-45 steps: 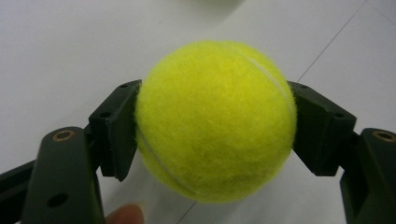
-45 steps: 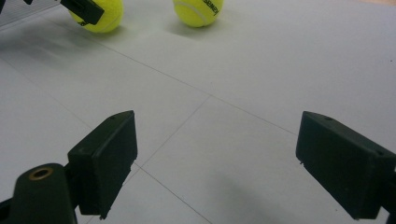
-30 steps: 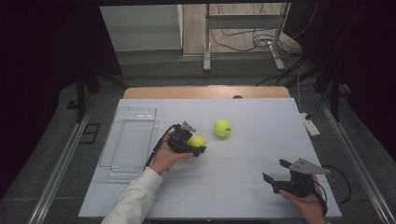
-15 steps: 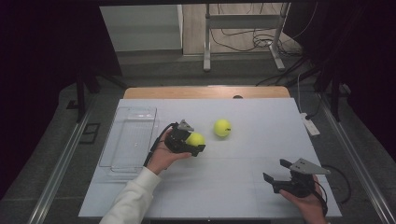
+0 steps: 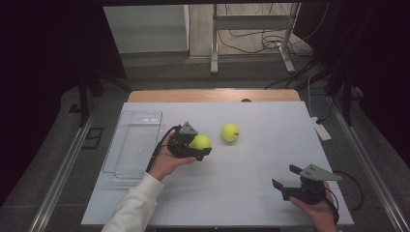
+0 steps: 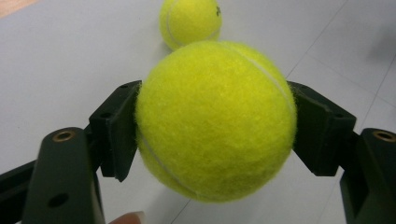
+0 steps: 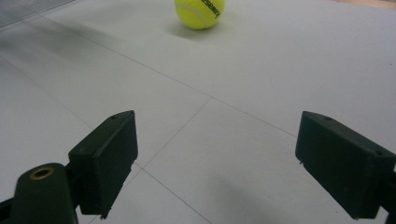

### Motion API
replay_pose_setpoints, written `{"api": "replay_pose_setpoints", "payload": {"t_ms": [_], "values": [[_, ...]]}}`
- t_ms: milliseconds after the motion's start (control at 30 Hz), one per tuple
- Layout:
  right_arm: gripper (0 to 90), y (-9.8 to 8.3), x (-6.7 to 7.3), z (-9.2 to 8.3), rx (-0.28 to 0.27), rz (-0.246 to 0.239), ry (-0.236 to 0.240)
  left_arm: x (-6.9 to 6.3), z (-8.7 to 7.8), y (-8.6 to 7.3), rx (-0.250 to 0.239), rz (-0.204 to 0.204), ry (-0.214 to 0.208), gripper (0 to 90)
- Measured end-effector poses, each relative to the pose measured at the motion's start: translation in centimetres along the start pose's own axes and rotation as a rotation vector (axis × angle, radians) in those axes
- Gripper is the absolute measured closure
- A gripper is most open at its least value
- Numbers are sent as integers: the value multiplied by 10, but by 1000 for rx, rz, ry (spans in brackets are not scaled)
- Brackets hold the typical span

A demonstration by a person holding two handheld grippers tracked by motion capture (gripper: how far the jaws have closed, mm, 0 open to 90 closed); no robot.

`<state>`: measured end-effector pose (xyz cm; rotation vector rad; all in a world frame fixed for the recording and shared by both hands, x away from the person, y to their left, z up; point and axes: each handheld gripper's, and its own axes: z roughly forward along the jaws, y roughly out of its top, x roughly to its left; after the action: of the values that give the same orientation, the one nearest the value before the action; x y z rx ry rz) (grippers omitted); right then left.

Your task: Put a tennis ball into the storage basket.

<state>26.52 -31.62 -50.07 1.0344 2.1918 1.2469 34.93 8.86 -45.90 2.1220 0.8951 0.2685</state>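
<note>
The left gripper [image 5: 199, 151] was clamped on a yellow-green tennis ball [image 5: 200, 141], its two black jaws pressing the ball from opposite sides; in the left gripper view the held ball [image 6: 215, 121] bulged well past both pads, and its white seam curved across the lower left and upper right of the felt. The ball was clear of the white table [image 5: 241, 203] (table surface was visible beneath it in the left gripper view). The person's left hand [image 5: 167, 159], in a white sleeve [image 5: 133, 210], carried that gripper left of the table's centre, just to the right of a clear plastic tray [image 5: 133, 145] that lay along the table's left side. A second tennis ball [image 5: 230, 132] rested on the table near the held one, beyond it and slightly to the right, apart from it; it appeared behind the held ball in the left gripper view [image 6: 190, 21] and at the top of the right gripper view [image 7: 200, 11], where black lettering showed on its felt. The right gripper [image 5: 285, 182] sat at the near right part of the table in the person's right hand [image 5: 319, 212], jaws spread wide with nothing between them, well apart from both balls.
</note>
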Motion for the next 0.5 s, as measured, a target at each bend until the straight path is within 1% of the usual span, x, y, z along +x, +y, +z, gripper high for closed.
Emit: {"api": "replay_pose_setpoints", "payload": {"t_ms": [200, 300, 500], "values": [[134, 0, 0, 0, -4, 0, -3, -1, -4, 1, -15, -1, 0, 264], [134, 0, 0, 0, -4, 0, -3, -2, -6, 2, -20, 6, -7, 264], [134, 0, 0, 0, -3, 1, -3, -1, -10, 3, -33, 3, -2, 264]]}}
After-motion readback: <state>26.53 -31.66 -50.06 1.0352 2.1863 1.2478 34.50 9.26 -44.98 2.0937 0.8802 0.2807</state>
